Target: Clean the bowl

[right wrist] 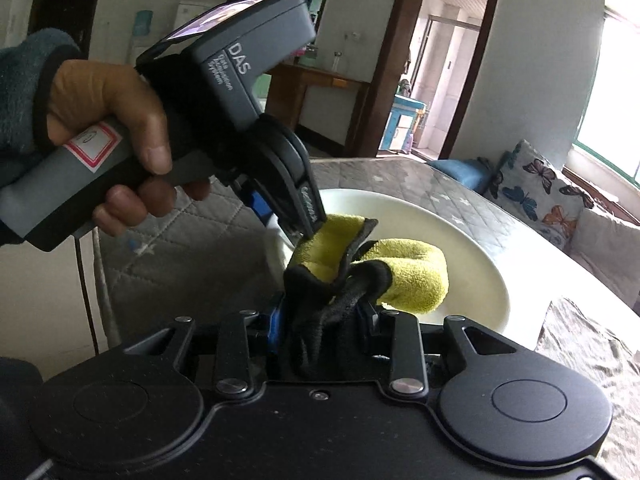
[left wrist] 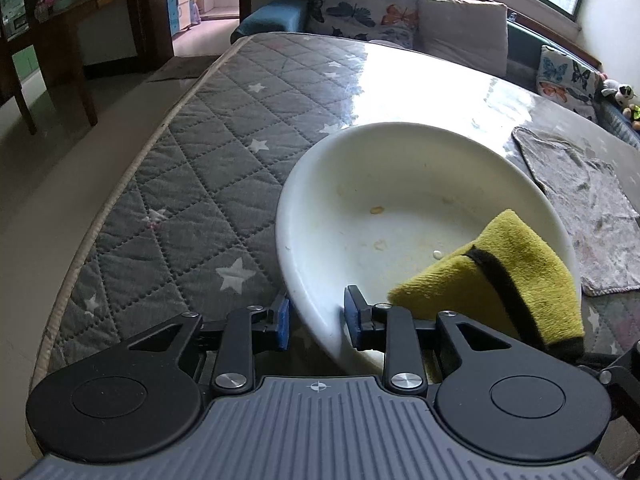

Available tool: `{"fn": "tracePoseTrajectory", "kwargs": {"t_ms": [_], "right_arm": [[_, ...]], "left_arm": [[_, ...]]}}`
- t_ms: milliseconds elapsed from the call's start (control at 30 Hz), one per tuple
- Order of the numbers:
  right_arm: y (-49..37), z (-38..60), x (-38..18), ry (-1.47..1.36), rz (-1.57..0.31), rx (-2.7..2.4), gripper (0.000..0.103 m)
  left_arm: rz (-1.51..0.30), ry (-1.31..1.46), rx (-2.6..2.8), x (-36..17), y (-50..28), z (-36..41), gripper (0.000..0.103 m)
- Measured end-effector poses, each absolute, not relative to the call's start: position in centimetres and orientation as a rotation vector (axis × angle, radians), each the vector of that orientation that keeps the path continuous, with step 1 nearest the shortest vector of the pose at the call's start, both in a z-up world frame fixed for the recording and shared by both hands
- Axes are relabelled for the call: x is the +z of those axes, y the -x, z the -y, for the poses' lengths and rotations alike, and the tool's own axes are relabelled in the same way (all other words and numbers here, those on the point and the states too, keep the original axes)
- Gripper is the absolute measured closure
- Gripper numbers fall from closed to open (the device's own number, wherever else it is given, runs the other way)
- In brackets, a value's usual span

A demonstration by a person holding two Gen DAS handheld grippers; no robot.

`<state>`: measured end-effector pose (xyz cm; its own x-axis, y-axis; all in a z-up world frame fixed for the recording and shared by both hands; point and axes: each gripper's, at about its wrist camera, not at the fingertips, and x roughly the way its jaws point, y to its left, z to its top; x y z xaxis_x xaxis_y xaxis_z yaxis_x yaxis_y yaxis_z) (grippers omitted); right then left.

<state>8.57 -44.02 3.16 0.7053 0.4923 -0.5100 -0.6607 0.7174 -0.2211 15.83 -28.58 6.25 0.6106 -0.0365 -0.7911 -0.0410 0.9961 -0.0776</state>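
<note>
A white bowl (left wrist: 400,184) with small food stains is tilted above the quilted grey mattress. My left gripper (left wrist: 316,320) is shut on its near rim, one blue pad outside and one inside. A yellow-green cloth with black trim (left wrist: 508,276) rests inside the bowl at its right side. In the right wrist view, my right gripper (right wrist: 326,316) is shut on the black-edged end of that cloth (right wrist: 408,276), which folds over into the bowl (right wrist: 472,256). The left gripper (right wrist: 296,208), held by a person's hand (right wrist: 116,120), clamps the bowl's left rim.
A grey rag (left wrist: 580,208) lies on the mattress (left wrist: 192,184) right of the bowl. Butterfly-print cushions (left wrist: 360,4) and a sofa line the far side under a window. The mattress edge drops to the floor at the left, with a wooden table (left wrist: 52,40) beyond.
</note>
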Motion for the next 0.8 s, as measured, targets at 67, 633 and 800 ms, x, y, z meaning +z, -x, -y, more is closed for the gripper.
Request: {"fn": "tracePoseTrajectory", "kwargs": {"t_ms": [67,633,800], "right_arm": [[-8.7,44.3,3.2,0.398,-0.446,0.655,0.067],[-10.0,47.1,3.6,0.253,-0.495,0.614,0.067],[-10.6,48.0,3.6,0.196,-0.508,0.586,0.067]], "left_arm": [[-0.913,0.091,0.003,6.2,-15.8,28.6,0.074],[-0.91,0.072,-0.002,6.1,-15.7,28.9,0.071],[-0.913,0.067,-0.005,6.0,-15.7,29.1,0.07]]}}
